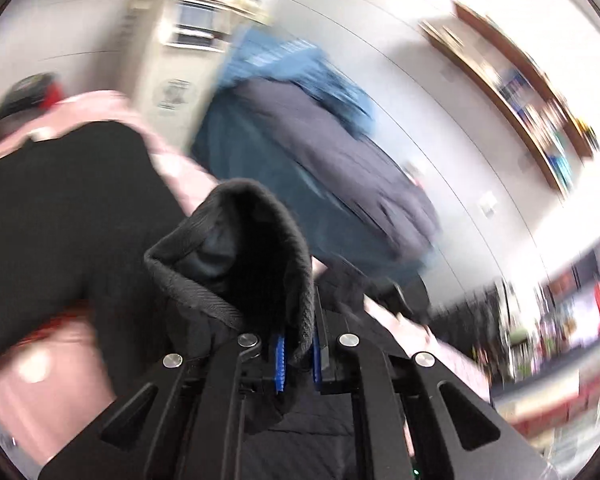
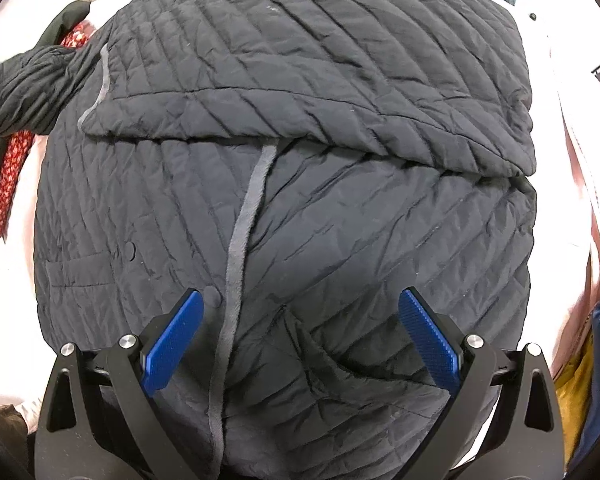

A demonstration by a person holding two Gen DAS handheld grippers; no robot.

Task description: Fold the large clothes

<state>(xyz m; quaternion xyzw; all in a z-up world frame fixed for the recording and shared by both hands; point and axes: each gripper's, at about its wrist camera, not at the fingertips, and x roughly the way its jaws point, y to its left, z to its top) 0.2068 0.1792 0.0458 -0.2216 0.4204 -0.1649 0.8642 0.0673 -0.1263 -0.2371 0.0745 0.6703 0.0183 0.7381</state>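
**Quilted jacket half folded, left tongs clamped on a cuff**

Dark quilted jacket (image 2: 284, 184) lies spread on the white table (image 2: 556, 92) under my right tongs (image 2: 300, 340), top part folded down over the body, grey trim strip (image 2: 240, 248) running down the middle. Sleeve (image 2: 16, 92) trails off at the left edge over a red patterned cloth (image 2: 8, 176). My right tongs point straight down at it, blue pads (image 2: 172, 344) spread wide, gripping nothing. My left tongs (image 1: 298, 364) are clenched on a black ribbed cuff (image 1: 236, 252). That view is badly blurred: teal and navy clothes (image 1: 300, 152), pink fabric (image 1: 40, 392), wall shelf (image 1: 512, 92).
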